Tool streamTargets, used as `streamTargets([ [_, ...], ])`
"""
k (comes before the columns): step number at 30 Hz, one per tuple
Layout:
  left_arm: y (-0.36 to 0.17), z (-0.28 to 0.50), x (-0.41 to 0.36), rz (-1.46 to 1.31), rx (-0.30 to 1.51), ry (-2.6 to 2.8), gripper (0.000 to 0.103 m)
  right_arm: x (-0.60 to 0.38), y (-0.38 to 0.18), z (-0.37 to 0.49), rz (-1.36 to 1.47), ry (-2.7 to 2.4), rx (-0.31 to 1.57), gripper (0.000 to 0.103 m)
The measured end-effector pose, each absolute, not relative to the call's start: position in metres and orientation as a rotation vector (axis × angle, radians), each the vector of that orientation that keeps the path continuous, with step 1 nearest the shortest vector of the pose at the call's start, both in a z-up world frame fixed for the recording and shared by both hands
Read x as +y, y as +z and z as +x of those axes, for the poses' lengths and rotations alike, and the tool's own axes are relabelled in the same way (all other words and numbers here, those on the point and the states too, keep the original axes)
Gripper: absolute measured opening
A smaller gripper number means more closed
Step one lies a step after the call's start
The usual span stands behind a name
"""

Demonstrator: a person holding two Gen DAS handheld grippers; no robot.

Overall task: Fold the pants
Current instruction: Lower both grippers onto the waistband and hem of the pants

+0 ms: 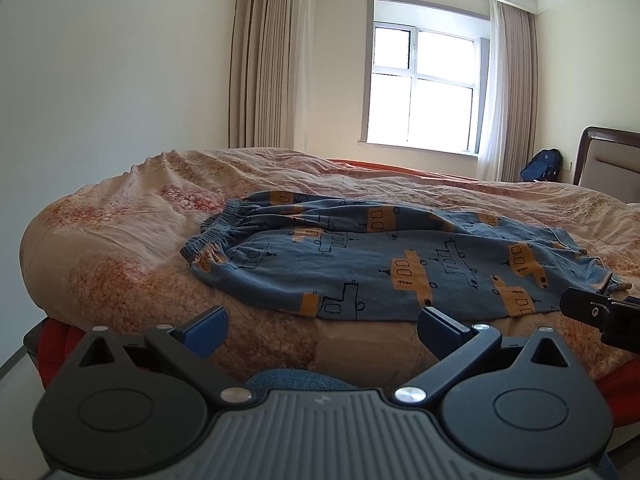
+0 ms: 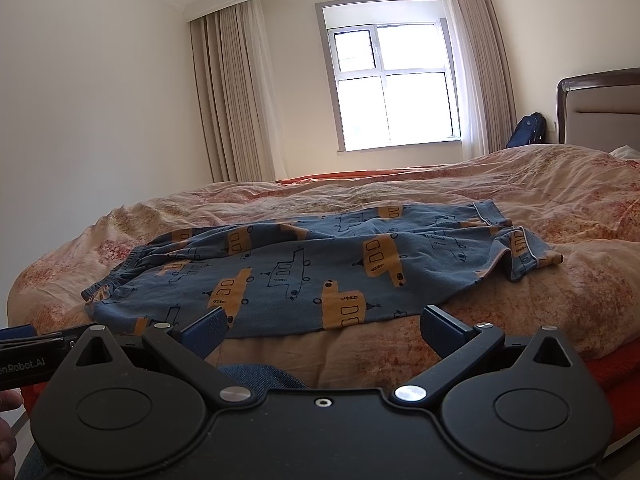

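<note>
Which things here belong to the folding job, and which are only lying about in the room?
For the job:
- blue pants, spread on the bed cover
- left gripper, open
- right gripper, open

Not for the job:
- blue backpack by the wall
- headboard
- curtains
- window

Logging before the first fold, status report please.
Left gripper open, empty. Right gripper open, empty, short of the cloth. Pants laid lengthwise on the bedspread, waistband left, cuffs right, rumpled. Nothing on them.
</note>
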State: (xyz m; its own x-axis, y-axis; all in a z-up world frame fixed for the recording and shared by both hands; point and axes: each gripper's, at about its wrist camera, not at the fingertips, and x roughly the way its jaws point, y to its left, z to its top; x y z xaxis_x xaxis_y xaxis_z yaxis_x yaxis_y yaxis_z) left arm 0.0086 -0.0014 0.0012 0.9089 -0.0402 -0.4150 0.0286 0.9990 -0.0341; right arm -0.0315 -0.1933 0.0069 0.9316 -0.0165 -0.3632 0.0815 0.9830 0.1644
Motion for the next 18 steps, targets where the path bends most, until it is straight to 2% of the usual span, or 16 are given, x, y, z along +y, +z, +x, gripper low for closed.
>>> streamTargets([
  [18,0.025,0.098,0.019,-0.147,0.575,-0.009,0.103,-0.226,0.003,0.035,0.159,-0.049,0.501,0.103],
])
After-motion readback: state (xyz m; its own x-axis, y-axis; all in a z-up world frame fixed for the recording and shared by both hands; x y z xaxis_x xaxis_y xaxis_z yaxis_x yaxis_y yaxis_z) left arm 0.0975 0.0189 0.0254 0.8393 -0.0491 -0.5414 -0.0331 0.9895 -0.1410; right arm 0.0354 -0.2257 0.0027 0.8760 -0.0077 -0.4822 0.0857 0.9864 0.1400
